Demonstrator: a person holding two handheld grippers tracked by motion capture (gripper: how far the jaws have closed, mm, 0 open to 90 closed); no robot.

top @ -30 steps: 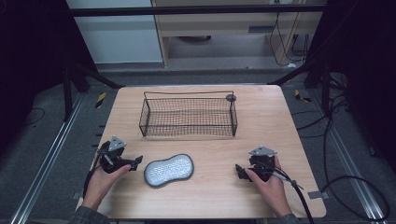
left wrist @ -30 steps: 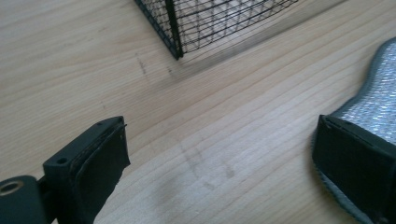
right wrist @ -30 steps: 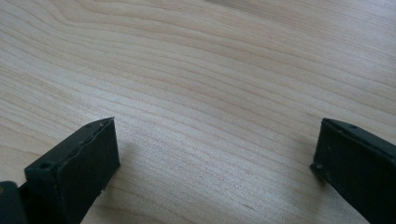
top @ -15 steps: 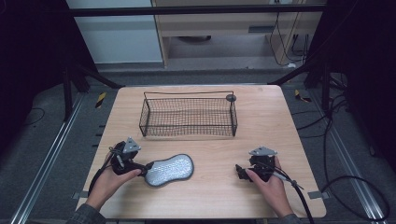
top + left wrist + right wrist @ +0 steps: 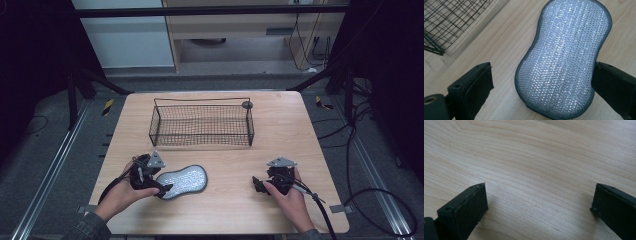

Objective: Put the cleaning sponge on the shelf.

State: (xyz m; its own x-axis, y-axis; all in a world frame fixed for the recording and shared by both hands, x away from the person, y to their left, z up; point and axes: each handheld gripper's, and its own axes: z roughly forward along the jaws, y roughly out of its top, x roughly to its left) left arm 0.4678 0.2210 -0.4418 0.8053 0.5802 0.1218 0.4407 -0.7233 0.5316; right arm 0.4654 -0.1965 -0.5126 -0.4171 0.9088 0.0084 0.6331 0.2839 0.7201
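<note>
A peanut-shaped scrubbing pad (image 5: pixel 564 60) with a glittery silver mesh face and dark grey edging lies flat on the pale wood-grain surface (image 5: pixel 280 145), in front of the black wire basket (image 5: pixel 201 123). The left gripper (image 5: pixel 159 186) straddles its near end, fingers (image 5: pixel 471 87) wide apart, the right-hand one touching the pad's edge. The right gripper (image 5: pixel 258 185) rests on bare wood, fingers apart.

No readable markings at my table

I find no text, label, brand or number on my scouring pad (image 5: pixel 564 60) or wire basket (image 5: pixel 201 122).
</note>
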